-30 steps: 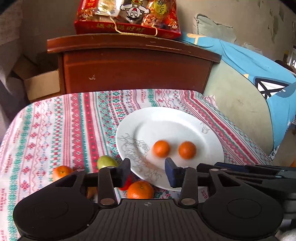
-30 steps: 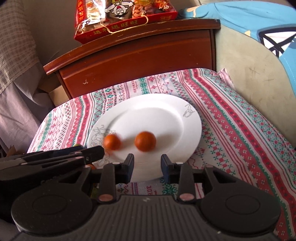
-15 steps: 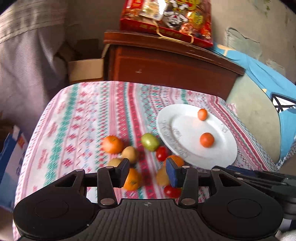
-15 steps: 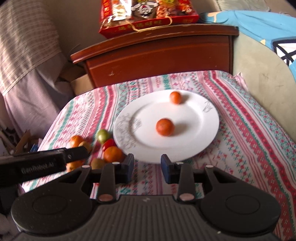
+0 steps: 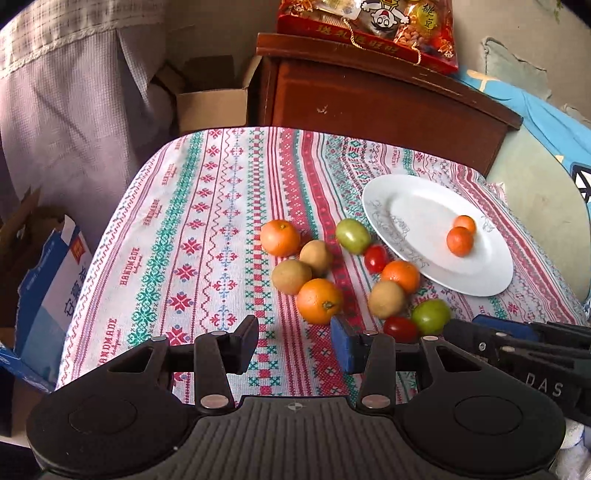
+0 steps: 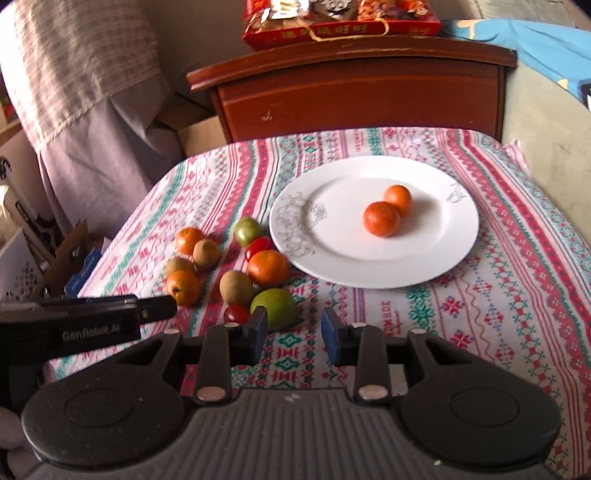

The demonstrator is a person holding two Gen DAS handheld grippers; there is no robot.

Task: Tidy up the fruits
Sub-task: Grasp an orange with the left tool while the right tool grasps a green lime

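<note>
A white plate [image 5: 413, 199] [image 6: 340, 266] on the patterned cloth holds two small oranges [image 5: 459, 241] [image 6: 381, 218], touching each other. Left of the plate lies a cluster of loose fruit: oranges [image 5: 320, 301] [image 6: 267, 267], brown kiwis [image 5: 291, 276] [image 6: 235, 287], green fruits [image 5: 352, 235] [image 6: 274, 308] and red tomatoes [image 5: 375, 258] [image 6: 236, 314]. My left gripper [image 5: 294, 344] is open and empty, just short of the nearest orange. My right gripper [image 6: 293, 334] is open and empty, beside the near green fruit.
A wooden cabinet [image 5: 369, 96] [image 6: 354, 92] with a red gift box [image 5: 365, 26] stands behind the table. A cardboard box [image 5: 210, 103] and a blue carton [image 5: 48, 288] lie off the table's left side. A blue cushion [image 5: 546, 122] is at right.
Both grippers pulled back and swung left from the plate; the fruit cluster is now in full view. The two oranges on the plate rolled together. Both stay open.
</note>
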